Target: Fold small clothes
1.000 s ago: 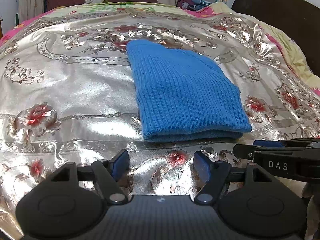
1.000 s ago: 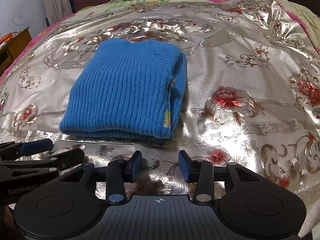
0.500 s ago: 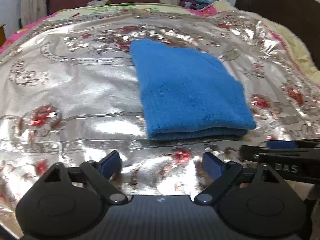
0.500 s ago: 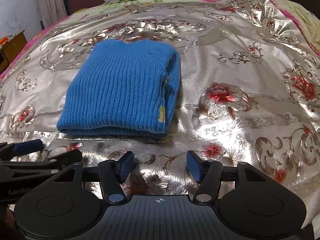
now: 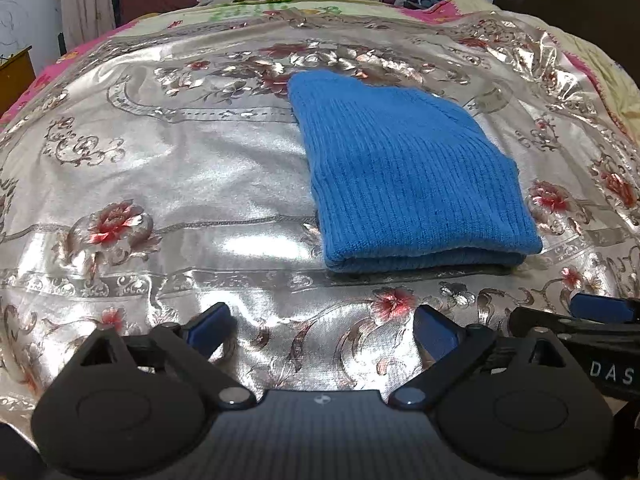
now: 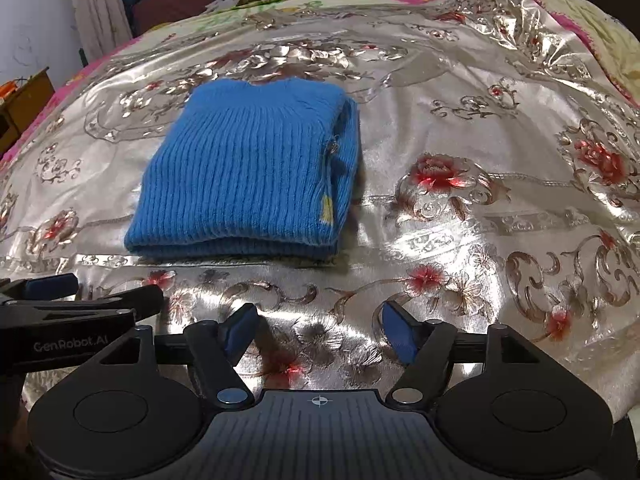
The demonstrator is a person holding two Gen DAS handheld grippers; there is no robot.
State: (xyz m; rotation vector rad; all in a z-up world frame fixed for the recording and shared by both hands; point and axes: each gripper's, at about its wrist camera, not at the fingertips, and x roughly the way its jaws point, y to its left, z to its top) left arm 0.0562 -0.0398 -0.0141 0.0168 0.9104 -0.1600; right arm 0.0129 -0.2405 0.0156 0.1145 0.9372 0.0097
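Left wrist view: the blue knit (image 5: 404, 176) lay folded into a thick rectangle on my bedspread (image 5: 168, 168), right of centre and well short of the far edge, its doubled fold facing me. I judged it soft, light and springy, the ribbed wool likely to grip my pads rather than slip, though the layers could slide over each other and bulge open if lifted by one corner. The near fold, at its two corners, looked the best place to pinch, taking all layers at once. My left gripper (image 5: 322, 326) hung low over the near edge of the bedspread, level and pointed at the knit, its fingers spread wide and holding nothing, apart from the cloth. The tip of my right gripper (image 5: 600, 308) showed at the right margin, just beside it.

Right wrist view: the knit (image 6: 240, 176) sat left of centre on the bedspread (image 6: 460, 128), a neckline curve at its far end and loose layered edges with a small yellow tag (image 6: 327, 210) along its right side. That open side, I judged, would shed layers if grabbed alone. My right gripper (image 6: 318, 330) hovered level at the near edge, fingers parted and empty, aimed to the right of the knit. My left gripper (image 6: 48, 286) lay alongside at the left.
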